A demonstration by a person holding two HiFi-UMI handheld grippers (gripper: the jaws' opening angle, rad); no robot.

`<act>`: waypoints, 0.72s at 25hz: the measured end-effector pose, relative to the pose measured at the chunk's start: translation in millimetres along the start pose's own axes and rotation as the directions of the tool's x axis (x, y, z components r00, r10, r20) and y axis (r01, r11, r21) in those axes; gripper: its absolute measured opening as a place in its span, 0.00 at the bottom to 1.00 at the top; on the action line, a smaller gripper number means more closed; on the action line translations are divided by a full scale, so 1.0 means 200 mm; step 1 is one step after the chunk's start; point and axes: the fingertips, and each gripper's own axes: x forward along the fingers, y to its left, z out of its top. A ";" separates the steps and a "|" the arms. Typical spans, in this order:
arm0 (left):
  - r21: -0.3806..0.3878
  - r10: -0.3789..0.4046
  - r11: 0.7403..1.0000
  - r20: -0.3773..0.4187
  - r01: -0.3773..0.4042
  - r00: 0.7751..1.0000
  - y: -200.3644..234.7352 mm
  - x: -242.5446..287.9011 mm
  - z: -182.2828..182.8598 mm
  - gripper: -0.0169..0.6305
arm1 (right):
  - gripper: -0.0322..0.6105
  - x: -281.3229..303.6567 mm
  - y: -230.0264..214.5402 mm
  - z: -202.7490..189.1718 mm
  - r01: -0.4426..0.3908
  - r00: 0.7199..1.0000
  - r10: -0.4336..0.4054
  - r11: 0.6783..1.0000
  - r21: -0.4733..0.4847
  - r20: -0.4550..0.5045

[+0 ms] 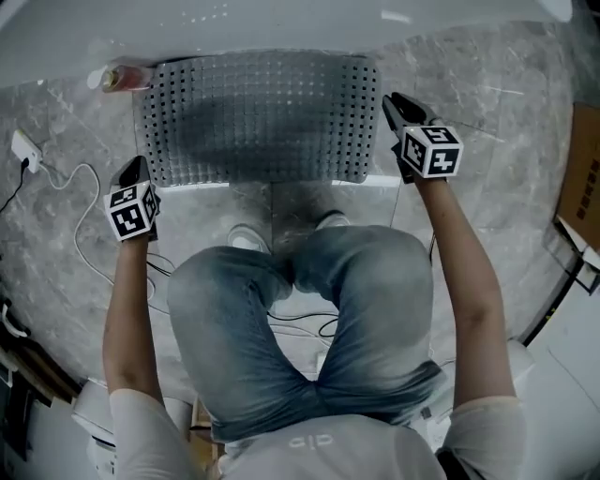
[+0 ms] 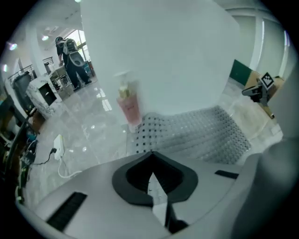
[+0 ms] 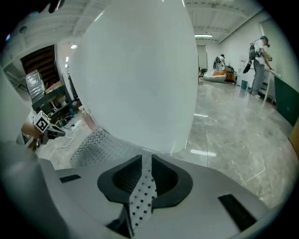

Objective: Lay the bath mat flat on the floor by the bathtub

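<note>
Left tool (image 1: 134,171) is pressed together on what looks like a corner of the grey perforated rubber bath mat (image 1: 258,117). Right tool (image 1: 395,105) pinches the opposite edge. Mat spans between them over the grey marble floor (image 1: 497,131), long axis 9-to-3 along the white bathtub (image 1: 281,23) at 12. Right end sits nearer the tub, so square up before lowering.

A mat (image 1: 258,117) lies on the floor (image 1: 487,122) against the bathtub (image 1: 281,23), with a bottle (image 1: 122,77) at its far left corner, a plug (image 1: 25,148) further left, the left gripper (image 1: 132,171) beside its near left corner and the right gripper (image 1: 395,101) at its right edge.
</note>
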 end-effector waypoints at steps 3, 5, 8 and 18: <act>0.029 -0.062 0.998 0.075 0.059 0.995 -0.15 -0.27 0.17 0.05 | 0.13 -0.24 0.15 0.10 -0.032 0.999 0.032 0.999 -0.001 0.006; 0.030 -0.089 0.996 0.110 0.086 0.990 -0.22 -0.45 0.28 0.05 | 0.10 -0.40 0.24 0.18 -0.051 0.999 0.051 0.999 -0.007 0.009; 0.015 -0.128 0.992 0.149 0.127 0.980 -0.31 -0.74 0.45 0.05 | 0.09 -0.64 0.35 0.31 -0.065 0.998 0.066 0.998 -0.007 0.015; -0.090 -0.193 0.968 0.320 0.232 0.928 -0.46 -1.75 1.00 0.05 | 0.09 -1.48 0.83 0.85 -0.122 0.990 0.123 0.992 -0.009 0.070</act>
